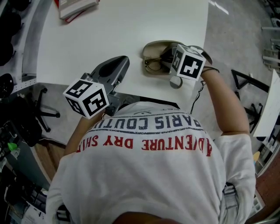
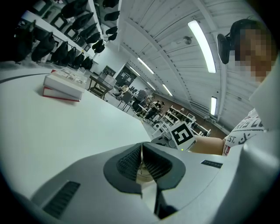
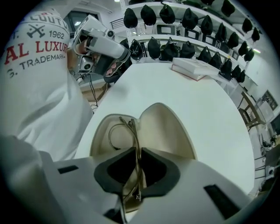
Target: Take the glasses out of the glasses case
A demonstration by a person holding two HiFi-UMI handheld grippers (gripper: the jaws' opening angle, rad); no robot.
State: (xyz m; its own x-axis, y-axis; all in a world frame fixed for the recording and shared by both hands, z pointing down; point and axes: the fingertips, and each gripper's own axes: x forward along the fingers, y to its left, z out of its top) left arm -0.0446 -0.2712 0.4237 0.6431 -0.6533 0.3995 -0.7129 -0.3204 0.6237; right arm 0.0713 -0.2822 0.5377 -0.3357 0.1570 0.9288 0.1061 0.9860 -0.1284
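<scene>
An open beige glasses case [image 1: 156, 47] lies on the white table [image 1: 122, 26], near its front edge. In the right gripper view its cream lining [image 3: 168, 127] shows, with thin metal-framed glasses [image 3: 120, 131] lying inside. My right gripper [image 3: 137, 151] points steeply down into the case, its jaws shut on the wire frame of the glasses. In the head view its marker cube [image 1: 189, 65] covers most of the case. My left gripper [image 1: 124, 60] rests at the table's front edge, left of the case, with its pads [image 2: 131, 162] shut together and nothing between them.
A red-and-white book [image 1: 74, 6] lies at the table's far side, also seen as a book [image 3: 192, 68] in the right gripper view. The person's white shirt [image 1: 148, 162] fills the near side. An office chair base [image 1: 41, 113] stands on the floor at the left.
</scene>
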